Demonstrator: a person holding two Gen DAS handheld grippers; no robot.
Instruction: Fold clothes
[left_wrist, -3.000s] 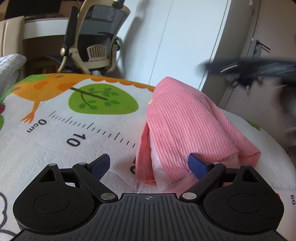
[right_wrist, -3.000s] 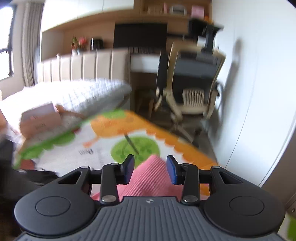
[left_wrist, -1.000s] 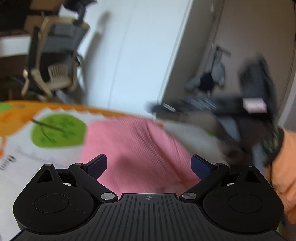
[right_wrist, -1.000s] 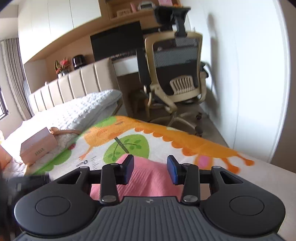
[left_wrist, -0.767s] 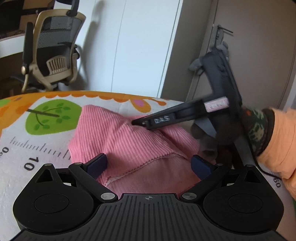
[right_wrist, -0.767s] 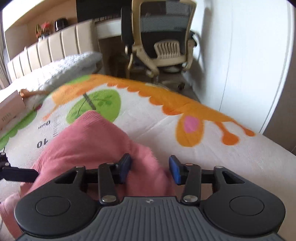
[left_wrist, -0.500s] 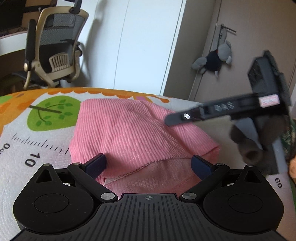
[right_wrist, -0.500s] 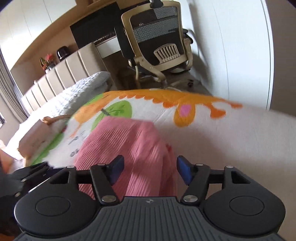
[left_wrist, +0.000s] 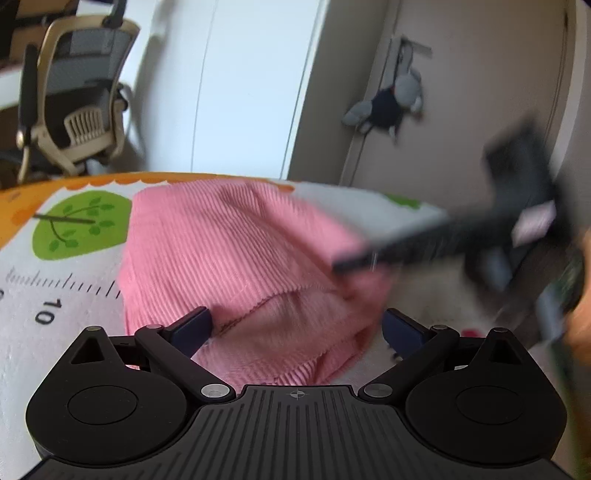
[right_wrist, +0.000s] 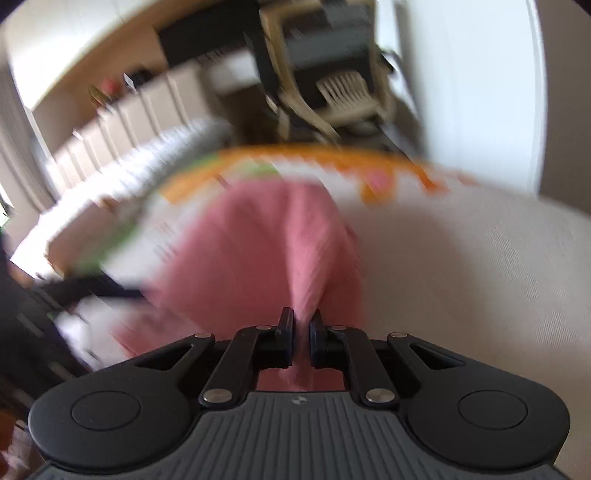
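A pink ribbed garment (left_wrist: 229, 251) lies bunched on a printed play mat (left_wrist: 48, 295). My left gripper (left_wrist: 295, 328) is open, its blue pads on either side of the garment's near edge. In the right wrist view my right gripper (right_wrist: 301, 332) is shut on a pinched ridge of the pink garment (right_wrist: 258, 251), which is pulled taut toward the jaws. The left wrist view also catches the right gripper (left_wrist: 354, 262) as a dark blur at the garment's right edge. Motion blur smears both views.
The mat shows a green tree (left_wrist: 79, 225), a ruler scale and an orange border (right_wrist: 332, 155). An office chair (left_wrist: 74, 110) stands beyond the mat by a white wardrobe. A plush toy (left_wrist: 388, 107) hangs on the door. A quilted bed (right_wrist: 147, 158) lies to the left.
My right gripper went from open above the garment to shut on a fold at its right edge. The left gripper stayed open at the near edge.
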